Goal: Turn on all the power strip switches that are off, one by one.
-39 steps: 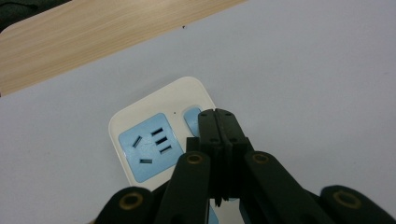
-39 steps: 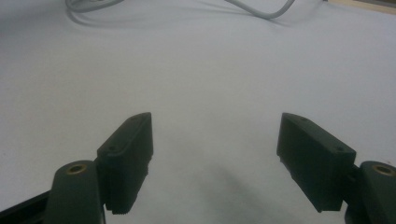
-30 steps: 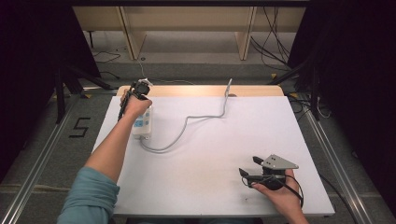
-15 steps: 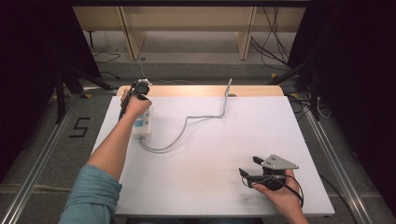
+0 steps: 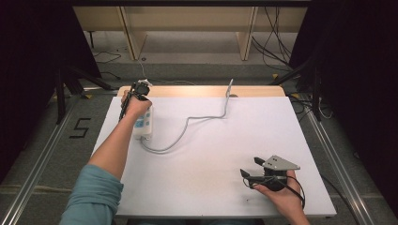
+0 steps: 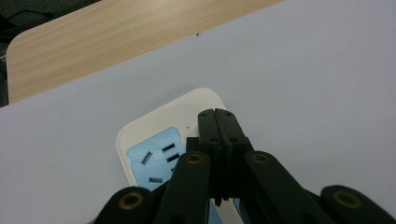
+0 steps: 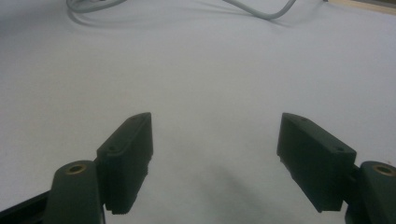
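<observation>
A white power strip [image 5: 143,124] with blue socket panels lies at the table's far left. Its grey cable [image 5: 187,124] snakes right toward the far edge. My left gripper [image 5: 133,93] is held over the strip's far end. In the left gripper view its jaws [image 6: 217,114] are shut together with nothing between them, tips above the strip [image 6: 154,135] beside a blue socket. My right gripper [image 5: 248,167] rests near the front right of the table. Its jaws [image 7: 215,135] stand wide open over bare white surface, and a stretch of cable [image 7: 261,11] lies far ahead.
The white table top [image 5: 234,140] has a wooden strip [image 5: 197,90] along its far edge. Shelving legs and loose floor cables [image 5: 267,42] lie beyond the table. Metal rails [image 5: 333,154] run along both sides.
</observation>
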A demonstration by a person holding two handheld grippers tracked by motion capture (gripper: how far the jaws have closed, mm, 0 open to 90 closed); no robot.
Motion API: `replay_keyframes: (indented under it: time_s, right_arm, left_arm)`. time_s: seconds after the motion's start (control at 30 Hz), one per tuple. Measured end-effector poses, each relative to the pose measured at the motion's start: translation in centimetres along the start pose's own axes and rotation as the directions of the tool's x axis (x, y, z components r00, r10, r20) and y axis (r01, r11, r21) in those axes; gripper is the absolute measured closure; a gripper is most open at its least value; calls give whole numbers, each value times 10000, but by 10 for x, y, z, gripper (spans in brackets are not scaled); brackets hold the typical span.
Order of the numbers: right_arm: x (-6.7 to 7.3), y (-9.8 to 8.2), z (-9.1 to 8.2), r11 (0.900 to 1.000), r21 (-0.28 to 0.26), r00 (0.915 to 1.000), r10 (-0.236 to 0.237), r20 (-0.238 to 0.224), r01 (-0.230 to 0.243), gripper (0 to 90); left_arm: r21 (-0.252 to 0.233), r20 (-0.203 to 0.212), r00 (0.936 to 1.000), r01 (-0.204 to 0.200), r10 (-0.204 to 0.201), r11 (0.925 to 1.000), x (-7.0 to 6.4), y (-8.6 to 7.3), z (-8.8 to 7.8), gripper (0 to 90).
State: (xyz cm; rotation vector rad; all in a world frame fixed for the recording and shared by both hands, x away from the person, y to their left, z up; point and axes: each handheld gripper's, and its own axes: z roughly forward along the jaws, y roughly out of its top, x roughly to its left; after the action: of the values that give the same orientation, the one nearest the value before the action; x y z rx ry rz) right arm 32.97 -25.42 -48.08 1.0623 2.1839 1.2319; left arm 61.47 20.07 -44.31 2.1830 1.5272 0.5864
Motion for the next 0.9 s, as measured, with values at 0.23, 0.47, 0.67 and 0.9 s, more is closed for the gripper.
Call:
replay_keyframes:
  time_s: [0.23,0.47,0.67,0.9]
  right_arm:
    - [0,0,0,10000,13,10000,1,-2,-1,279]
    - [0,0,1,10000,24,10000,-26,-28,26,279]
    - [0,0,0,10000,24,10000,-22,-27,23,279]
    - [0,0,0,10000,-9,10000,-6,-6,6,278]
  left_arm:
    - [-47,26,10000,31,-31,10000,-1,1,2,897]
    - [-57,-4,10000,-29,29,10000,-2,1,2,897]
    - [-51,-37,9999,149,-149,9999,2,0,2,897]
    - [-20,12,10000,86,-86,10000,1,0,4,897]
